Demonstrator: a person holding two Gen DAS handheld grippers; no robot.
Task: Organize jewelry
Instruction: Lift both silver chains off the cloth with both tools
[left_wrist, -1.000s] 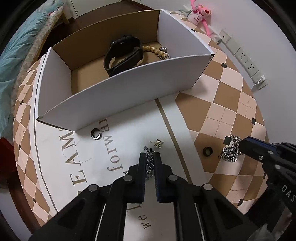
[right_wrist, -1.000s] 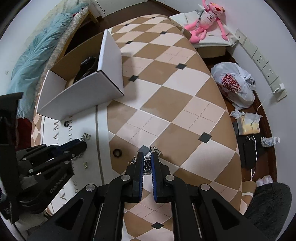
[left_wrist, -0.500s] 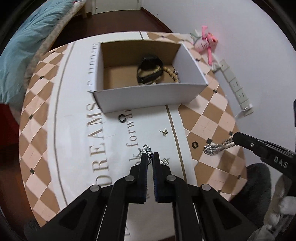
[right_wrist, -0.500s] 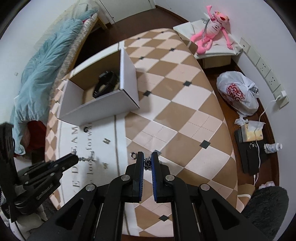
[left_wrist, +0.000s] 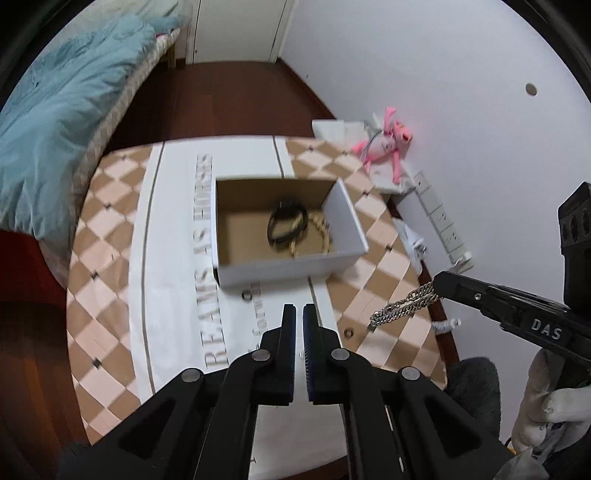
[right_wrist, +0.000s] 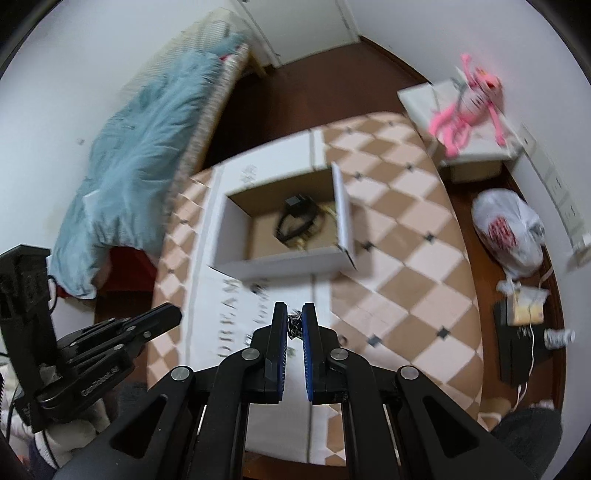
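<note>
A white cardboard box (left_wrist: 347, 225) stands on the checkered table and holds a black watch (left_wrist: 287, 224) and a beaded bracelet (left_wrist: 319, 230); it also shows in the right wrist view (right_wrist: 284, 264). My right gripper (right_wrist: 294, 323) is shut on a silver chain (left_wrist: 402, 306) that hangs from its tip, high above the table right of the box. My left gripper (left_wrist: 299, 314) is shut; nothing shows between its fingers. A dark ring (left_wrist: 246, 295) lies just in front of the box and another ring (left_wrist: 347, 333) lies under the chain.
The table (left_wrist: 110, 236) has a brown-and-pink diamond cloth with a white lettered strip. A bed with a blue blanket (left_wrist: 55, 122) is at the left. A pink plush toy (left_wrist: 384, 142), power strips and a white plastic bag (right_wrist: 509, 232) are at the right by the wall.
Both grippers have risen well above the table. The right one has lifted the silver chain off the cloth. The small chain at the left fingertips is no longer seen.
</note>
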